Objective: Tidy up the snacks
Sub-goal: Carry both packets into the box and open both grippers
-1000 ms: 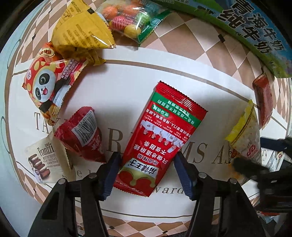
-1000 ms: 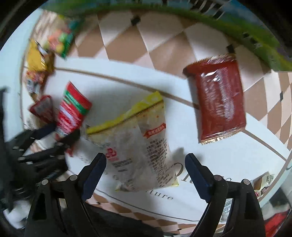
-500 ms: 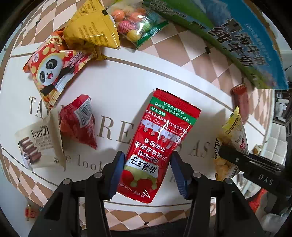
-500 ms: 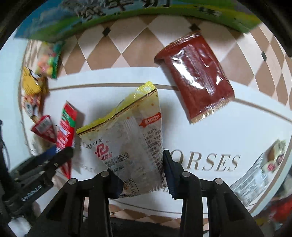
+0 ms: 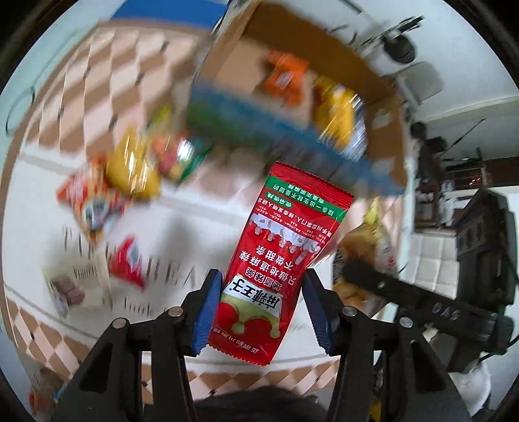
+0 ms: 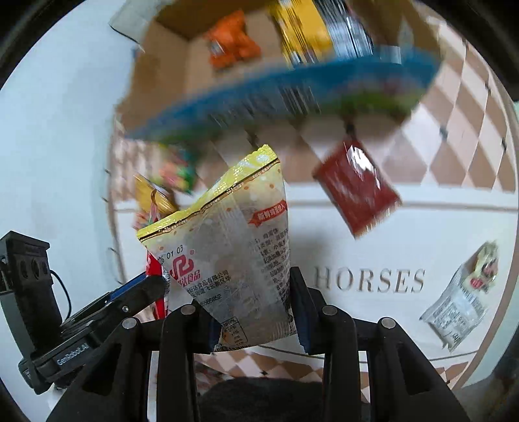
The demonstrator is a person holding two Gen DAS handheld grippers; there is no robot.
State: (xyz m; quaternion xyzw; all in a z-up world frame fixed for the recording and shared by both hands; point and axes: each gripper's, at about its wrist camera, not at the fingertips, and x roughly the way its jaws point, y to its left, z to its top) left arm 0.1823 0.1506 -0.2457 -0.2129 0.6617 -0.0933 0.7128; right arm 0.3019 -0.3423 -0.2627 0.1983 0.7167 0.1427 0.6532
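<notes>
My left gripper (image 5: 261,310) is shut on a red snack packet with green top band (image 5: 285,253) and holds it lifted above the table. My right gripper (image 6: 253,311) is shut on a yellow-and-clear snack bag (image 6: 233,253), also lifted. An open cardboard box with a blue-green printed side (image 5: 292,142) stands ahead; it also shows in the right wrist view (image 6: 279,94). It holds an orange packet (image 6: 232,39) and a yellow packet (image 6: 301,29). The left gripper's body (image 6: 65,331) shows at the right view's lower left.
On the round table (image 6: 421,227) lie a dark red packet (image 6: 356,188), a white packet (image 6: 460,305), a panda packet (image 5: 94,201), a yellow bag (image 5: 133,168), a candy bag (image 5: 178,155), a small red packet (image 5: 126,263) and a cookie packet (image 5: 71,289).
Both grippers have closed on their packets and lifted them off the table. The views have tilted up, so the box's open top and contents now show.
</notes>
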